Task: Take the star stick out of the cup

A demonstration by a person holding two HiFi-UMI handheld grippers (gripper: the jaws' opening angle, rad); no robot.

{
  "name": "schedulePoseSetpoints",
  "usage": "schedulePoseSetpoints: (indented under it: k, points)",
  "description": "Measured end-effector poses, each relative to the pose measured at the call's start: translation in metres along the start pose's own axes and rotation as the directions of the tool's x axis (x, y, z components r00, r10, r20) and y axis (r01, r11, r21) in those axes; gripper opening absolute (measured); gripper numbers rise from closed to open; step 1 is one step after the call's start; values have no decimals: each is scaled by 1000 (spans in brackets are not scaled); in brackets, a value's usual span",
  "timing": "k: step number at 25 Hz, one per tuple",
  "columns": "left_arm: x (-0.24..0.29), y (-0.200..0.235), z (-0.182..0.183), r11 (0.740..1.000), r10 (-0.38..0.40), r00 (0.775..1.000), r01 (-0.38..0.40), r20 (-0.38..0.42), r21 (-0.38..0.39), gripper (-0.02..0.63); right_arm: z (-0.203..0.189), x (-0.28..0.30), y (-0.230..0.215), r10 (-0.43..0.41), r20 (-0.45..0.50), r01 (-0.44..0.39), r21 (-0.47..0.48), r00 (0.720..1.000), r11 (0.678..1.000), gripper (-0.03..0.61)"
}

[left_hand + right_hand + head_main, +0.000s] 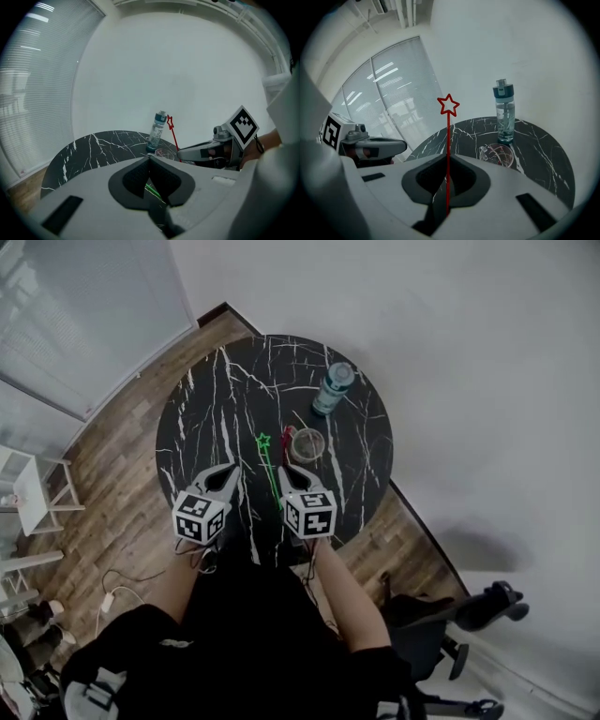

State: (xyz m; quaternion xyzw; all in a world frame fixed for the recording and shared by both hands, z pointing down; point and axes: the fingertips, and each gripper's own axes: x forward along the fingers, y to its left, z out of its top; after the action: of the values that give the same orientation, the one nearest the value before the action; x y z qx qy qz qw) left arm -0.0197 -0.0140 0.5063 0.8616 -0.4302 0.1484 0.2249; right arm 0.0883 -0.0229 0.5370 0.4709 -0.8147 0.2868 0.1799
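A red star stick [448,140] stands upright between my right gripper's [447,161] jaws, which are shut on its lower shaft; its star [448,105] points up. The stick is out of the clear glass cup [497,154], which stands on the table just beyond and to the right. In the head view the right gripper [287,474] sits just short of the cup [307,444]. A green star stick [269,467] lies flat on the table between the two grippers. My left gripper [231,472] hovers to its left, jaws shut with nothing in them [150,161].
A round black marble table [216,409] carries everything. A clear water bottle [332,388] with a teal cap stands beyond the cup. Wooden floor surrounds the table, with a white wall at the right and an office chair base [459,615] at the lower right.
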Motion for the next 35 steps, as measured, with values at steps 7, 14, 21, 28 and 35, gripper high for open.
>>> schedulePoseSetpoints:
  k: [7,14,21,28,35]
  points:
    - [15,6,-22,999,-39,998,38,-47,-25,0,-32,19,4,23,-78,-12,140,997,990,11]
    - [36,19,-42,996,-89,989,86,-117,-30,0,-59,41,-4,-13,-164,39,155,986,987,11]
    - [54,34,-64,992,-122,976,117,-181,-42,0,-81,61,-6,-41,-240,83,165,970,983,11]
    - [59,49,-91,988,-151,956,137,-252,-72,0,-99,81,-13,-87,-291,138,161,953,977,11]
    - [61,56,-97,982,-186,942,170,-280,-81,0,-114,95,-18,-111,-339,175,165,934,971,11]
